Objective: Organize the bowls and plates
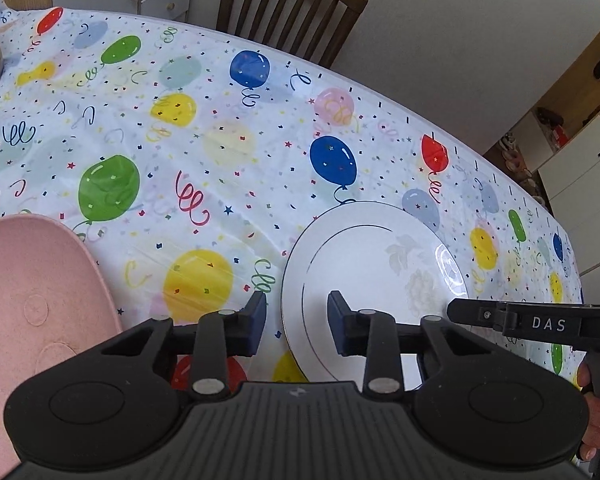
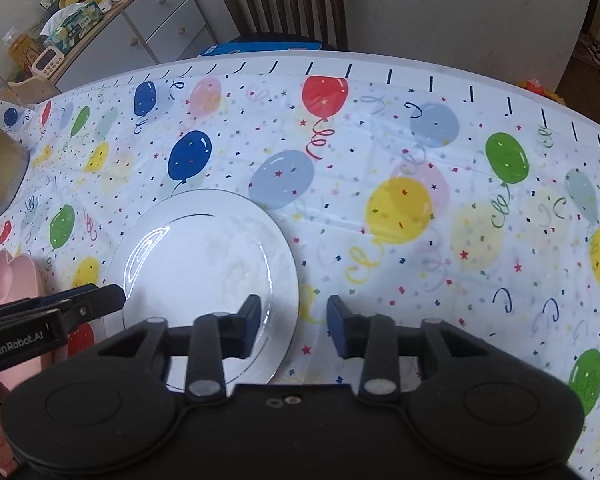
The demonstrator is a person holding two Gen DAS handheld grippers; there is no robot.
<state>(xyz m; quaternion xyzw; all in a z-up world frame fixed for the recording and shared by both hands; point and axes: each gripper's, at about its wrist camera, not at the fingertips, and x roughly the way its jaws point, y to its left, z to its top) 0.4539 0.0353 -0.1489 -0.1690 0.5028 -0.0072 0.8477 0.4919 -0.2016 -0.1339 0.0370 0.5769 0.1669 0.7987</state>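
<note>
White plate lies flat on the balloon-cloth desk, pink dish at its nine o'clock. Left hand-held gripper and right hand-held gripper each straddle a rim, jaws narrow; whether they pinch, I cannot tell. I'd seat both rims deep before lifting level.

Quick headcount from my end. I count one white plate, sitting around 5 o'clock in the left cam. One pink dish at about 8 o'clock, shaped a bit like an animal head. One balloon-print tablecloth under all of it. One wooden chair up at 12 o'clock. One tan container at 9 o'clock in the right cam, cut off by the edge so I can't tell what it is. Two grippers, the left gripper and the right gripper.
</note>
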